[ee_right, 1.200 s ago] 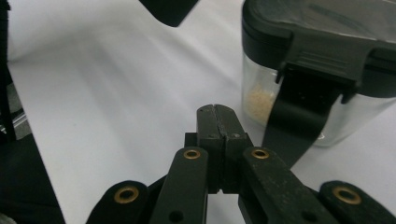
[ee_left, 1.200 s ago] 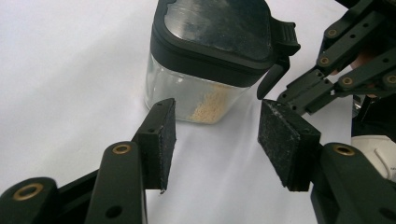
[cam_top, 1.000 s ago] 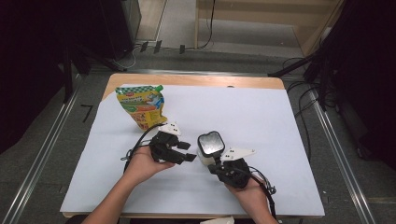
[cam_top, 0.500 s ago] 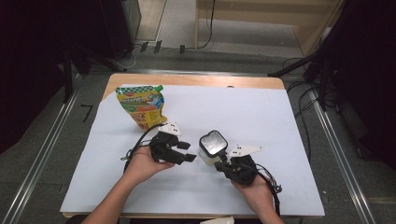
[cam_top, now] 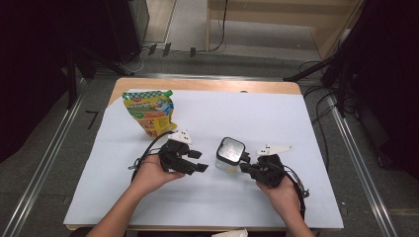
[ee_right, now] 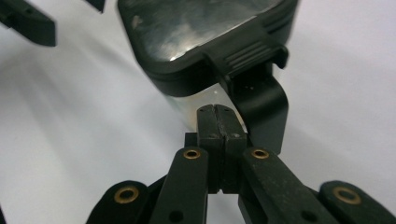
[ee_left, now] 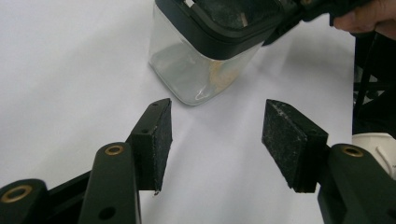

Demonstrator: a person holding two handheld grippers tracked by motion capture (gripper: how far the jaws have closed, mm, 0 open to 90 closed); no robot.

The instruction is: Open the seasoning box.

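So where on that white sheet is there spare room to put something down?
The far right stretch beyond the clear container and right gripper is bare, as is the near left corner beside the forearm. It is crowded in the middle, between the left gripper, the container and the colourful pouch.

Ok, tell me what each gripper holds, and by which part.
Nothing is held. The left gripper is open short of the container; the right gripper is shut, empty, beside its latch.
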